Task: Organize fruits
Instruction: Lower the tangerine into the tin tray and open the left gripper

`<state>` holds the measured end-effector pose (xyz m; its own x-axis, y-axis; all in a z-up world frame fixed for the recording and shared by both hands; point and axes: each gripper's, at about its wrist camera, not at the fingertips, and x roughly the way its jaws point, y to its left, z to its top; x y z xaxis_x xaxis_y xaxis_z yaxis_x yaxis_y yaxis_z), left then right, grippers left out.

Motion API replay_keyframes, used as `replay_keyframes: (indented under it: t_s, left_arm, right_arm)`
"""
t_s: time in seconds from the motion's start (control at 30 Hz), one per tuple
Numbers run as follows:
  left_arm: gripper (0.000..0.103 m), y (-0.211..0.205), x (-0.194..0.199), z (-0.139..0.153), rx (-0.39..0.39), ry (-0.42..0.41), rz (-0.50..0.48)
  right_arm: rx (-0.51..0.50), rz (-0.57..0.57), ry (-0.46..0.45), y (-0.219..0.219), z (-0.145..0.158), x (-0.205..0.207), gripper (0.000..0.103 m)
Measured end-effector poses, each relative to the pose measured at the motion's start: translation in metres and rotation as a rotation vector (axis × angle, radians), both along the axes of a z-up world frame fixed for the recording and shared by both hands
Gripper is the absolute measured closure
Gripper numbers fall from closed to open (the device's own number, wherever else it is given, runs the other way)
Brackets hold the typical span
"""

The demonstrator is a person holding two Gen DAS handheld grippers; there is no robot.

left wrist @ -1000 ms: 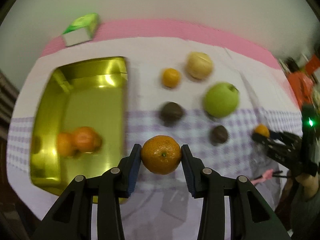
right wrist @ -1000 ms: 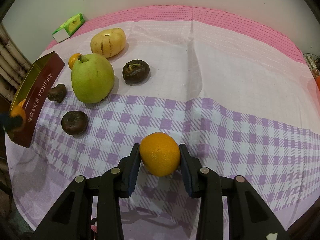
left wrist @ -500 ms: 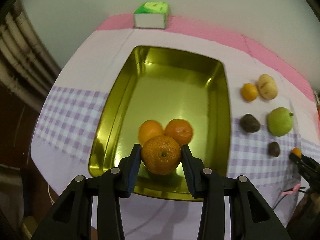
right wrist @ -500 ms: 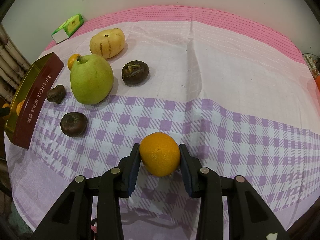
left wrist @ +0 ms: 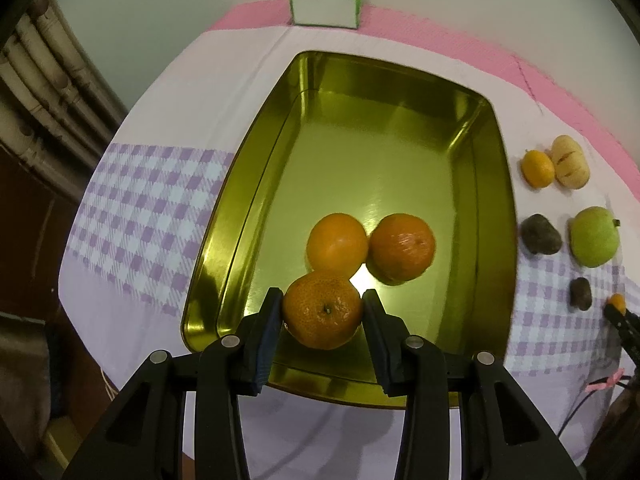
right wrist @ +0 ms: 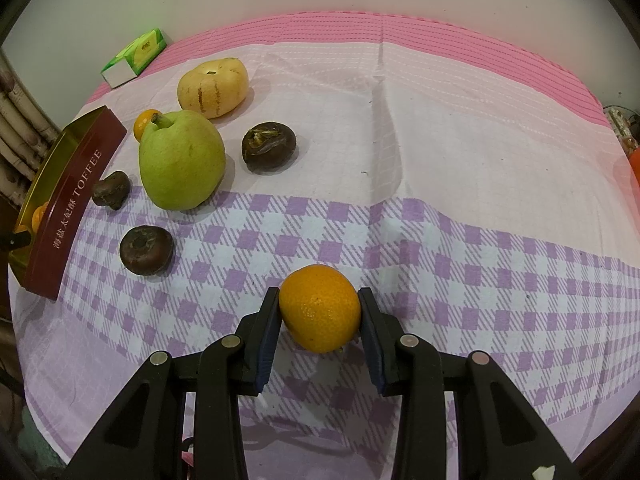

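Soft indoor light, fairly dim. In the left wrist view a white glare spot burns on the gold tray (left wrist: 384, 184) floor near centre, and the 3 o'clock edge smears. Both fisheye views bow outward, corners vignetted black. Fruit shadows fall faintly toward 6 o'clock.

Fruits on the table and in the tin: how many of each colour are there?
Orange: 5
Brown: 3
Green: 1
Yellow: 1
Total: 10
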<state>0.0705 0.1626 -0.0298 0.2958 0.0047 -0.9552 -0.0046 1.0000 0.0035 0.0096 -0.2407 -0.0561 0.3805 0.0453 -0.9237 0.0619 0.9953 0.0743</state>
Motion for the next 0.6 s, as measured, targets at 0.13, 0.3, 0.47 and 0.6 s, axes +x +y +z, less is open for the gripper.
replay_keyframes:
  t_s: [0.13, 0.3, 0.47, 0.6]
  left_arm:
    - [0.062, 0.004, 0.002, -0.007, 0.001, 0.012, 0.007]
    - [0.062, 0.008, 0.005, -0.011, -0.004, 0.019, 0.013]
    - [0.062, 0.010, 0.008, -0.017, -0.005, 0.025, 0.015]
    - [0.062, 0.008, 0.008, -0.019, 0.002, 0.021, 0.005]
  right_arm:
    - [0.000, -0.003, -0.002, 0.000, 0.000, 0.000, 0.068]
    - [-0.005, -0.008, -0.002, -0.003, 0.000, 0.001, 0.068]
    - [-0.017, -0.009, -0.004, 0.000, 0.001, 0.001, 0.068]
    - [-0.027, -0.010, -0.005, 0.003, 0.001, 0.000, 0.068]
